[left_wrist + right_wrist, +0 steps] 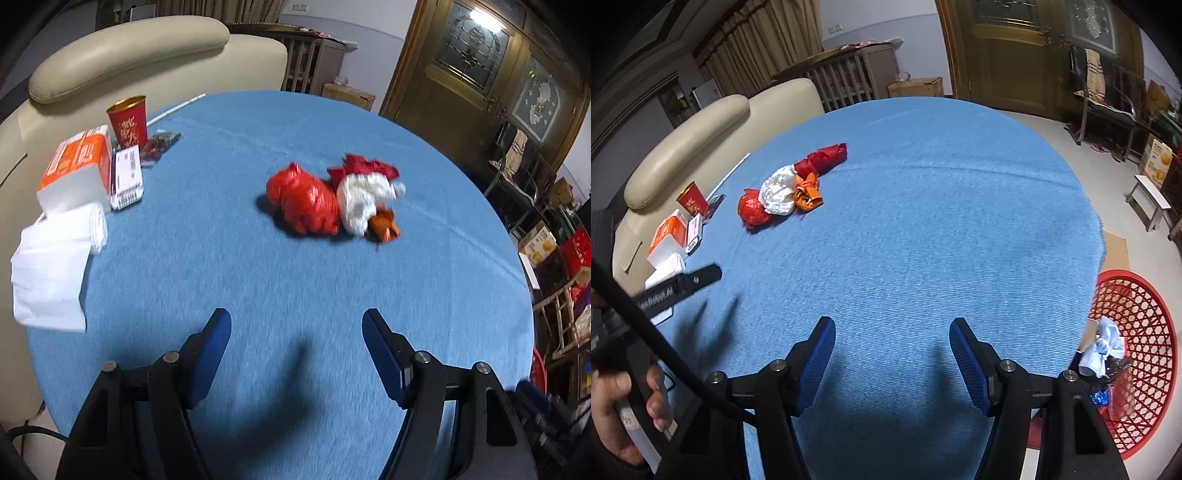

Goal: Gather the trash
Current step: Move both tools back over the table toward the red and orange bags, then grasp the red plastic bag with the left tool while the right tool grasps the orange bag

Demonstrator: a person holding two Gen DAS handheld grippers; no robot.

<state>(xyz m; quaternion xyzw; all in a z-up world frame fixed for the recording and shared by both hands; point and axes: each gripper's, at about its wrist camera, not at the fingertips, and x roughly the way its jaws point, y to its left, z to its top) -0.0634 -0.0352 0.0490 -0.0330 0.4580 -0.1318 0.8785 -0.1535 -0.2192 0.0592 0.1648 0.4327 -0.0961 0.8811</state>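
Note:
A heap of trash lies on the blue round table (295, 277): a crumpled red plastic bag (304, 201), a white tissue wad (360, 201), an orange wrapper (384, 227) and a red crumpled piece (364, 166). My left gripper (297, 332) is open and empty, short of the heap. In the right wrist view the heap (779, 195) lies far left. My right gripper (892, 341) is open and empty over bare cloth. The left gripper (683, 284) shows at that view's left edge. A red mesh basket (1145, 332) holding trash stands on the floor at the right.
At the table's left edge are a red paper cup (129, 120), an orange tissue pack (79, 168), loose white tissues (55, 266), a small box (127, 177) and a dark wrapper (159, 144). A cream sofa (129, 55) is behind them. Chairs and boxes stand at the right.

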